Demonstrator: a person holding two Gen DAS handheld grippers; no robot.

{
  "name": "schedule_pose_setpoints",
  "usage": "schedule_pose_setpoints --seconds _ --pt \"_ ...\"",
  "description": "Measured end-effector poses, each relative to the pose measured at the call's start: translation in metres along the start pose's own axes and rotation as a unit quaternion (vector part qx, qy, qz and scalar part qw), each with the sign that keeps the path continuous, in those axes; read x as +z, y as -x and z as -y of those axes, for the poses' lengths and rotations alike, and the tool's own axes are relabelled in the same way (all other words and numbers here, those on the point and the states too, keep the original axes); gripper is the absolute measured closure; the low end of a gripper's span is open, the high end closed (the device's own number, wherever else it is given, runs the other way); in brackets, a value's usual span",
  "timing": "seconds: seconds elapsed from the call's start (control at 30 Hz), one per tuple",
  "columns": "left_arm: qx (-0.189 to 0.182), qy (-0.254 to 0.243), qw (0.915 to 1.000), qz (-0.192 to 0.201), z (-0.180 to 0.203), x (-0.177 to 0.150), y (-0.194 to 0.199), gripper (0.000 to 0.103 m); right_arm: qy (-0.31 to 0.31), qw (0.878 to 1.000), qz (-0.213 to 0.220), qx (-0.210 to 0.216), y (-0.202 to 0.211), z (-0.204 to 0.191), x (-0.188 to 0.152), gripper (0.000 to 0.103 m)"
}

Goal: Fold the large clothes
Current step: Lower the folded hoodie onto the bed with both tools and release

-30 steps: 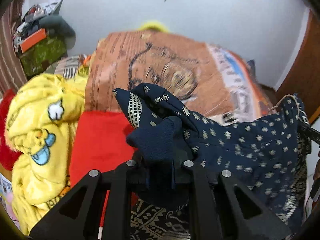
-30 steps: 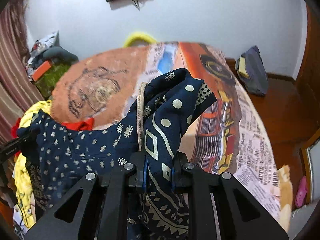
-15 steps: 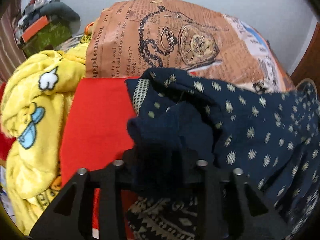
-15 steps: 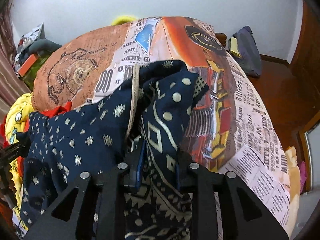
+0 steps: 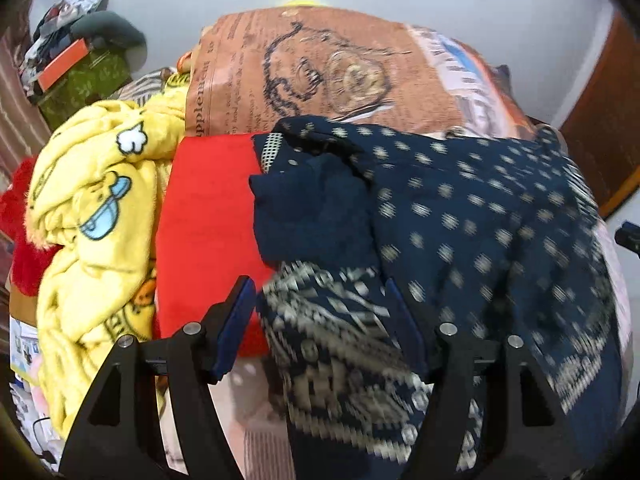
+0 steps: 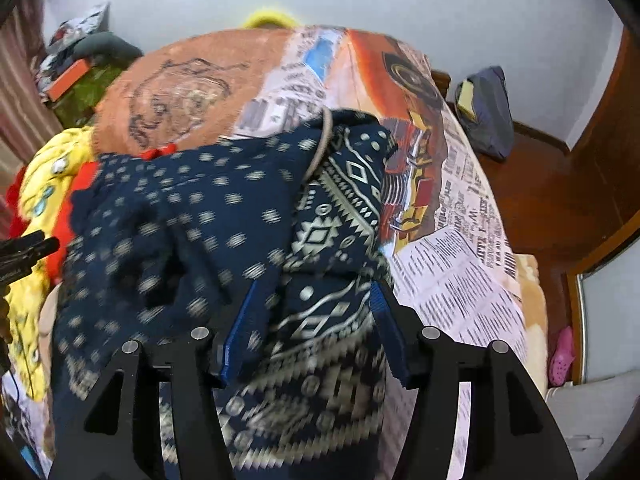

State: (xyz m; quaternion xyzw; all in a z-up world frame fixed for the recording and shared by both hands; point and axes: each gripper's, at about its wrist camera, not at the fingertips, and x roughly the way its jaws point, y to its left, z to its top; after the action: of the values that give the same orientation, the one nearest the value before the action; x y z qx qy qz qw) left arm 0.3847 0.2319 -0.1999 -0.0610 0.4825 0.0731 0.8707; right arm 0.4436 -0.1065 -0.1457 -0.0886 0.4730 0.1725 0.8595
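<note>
Navy patterned garment [image 5: 460, 216] lay bunched on newspaper-print bedsheet [image 6: 460, 280], left gripper [image 5: 320, 308] and right gripper [image 6: 312, 308] both spread wide (cloth between fingers, ungripped), yellow cartoon blanket [image 5: 92, 208] beside red cloth [image 5: 204, 224].

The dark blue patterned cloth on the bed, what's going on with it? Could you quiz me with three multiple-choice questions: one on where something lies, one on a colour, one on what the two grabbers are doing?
1. What lies directly left of the navy patterned garment in the left wrist view?
A. a red cloth
B. a green towel
C. a white pillow

2. What colour is the cartoon-print blanket?
A. purple
B. yellow
C. grey

3. How do the left gripper and right gripper stand?
A. both clamped tight
B. one clamped tight
C. both spread open

Answers: 1 A, the red cloth borders the garment's left edge. 2 B, it is bright yellow. 3 C, both pairs of fingers stand wide apart with fabric loose between them.
</note>
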Motion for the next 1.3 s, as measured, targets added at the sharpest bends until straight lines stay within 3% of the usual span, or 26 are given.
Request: schedule_pose_setpoints --seconds 0.2,0.47,0.67,0.87,1.03,1.3 --pt "-0.024 -0.007 0.9995 0.022 0.005 -0.029 0.06 0.03 0.027 0.999 0.037 0.013 0.053 -0.02 -0.025 0.038" --pt "-0.05 -0.005 0.998 0.038 0.001 -0.082 0.111 0.027 0.024 0.998 0.056 0.024 0.095 -0.026 -0.073 0.033" --pt "-0.065 -0.002 0.9979 0.005 -0.007 -0.127 0.107 0.027 0.009 0.999 0.032 0.015 0.094 -0.016 -0.115 0.033" --pt "-0.084 0.018 0.9948 -0.055 -0.013 -0.174 0.081 0.027 -0.023 1.0 -0.007 0.014 0.087 0.0 -0.157 0.033" --pt "-0.112 0.055 0.9872 -0.1 -0.021 -0.208 0.062 0.027 -0.044 0.998 -0.035 0.016 0.08 0.009 -0.182 0.033" --pt "-0.151 0.122 0.9741 -0.116 -0.022 -0.236 0.047 0.027 -0.095 0.992 -0.055 0.055 0.063 0.012 -0.211 0.033"
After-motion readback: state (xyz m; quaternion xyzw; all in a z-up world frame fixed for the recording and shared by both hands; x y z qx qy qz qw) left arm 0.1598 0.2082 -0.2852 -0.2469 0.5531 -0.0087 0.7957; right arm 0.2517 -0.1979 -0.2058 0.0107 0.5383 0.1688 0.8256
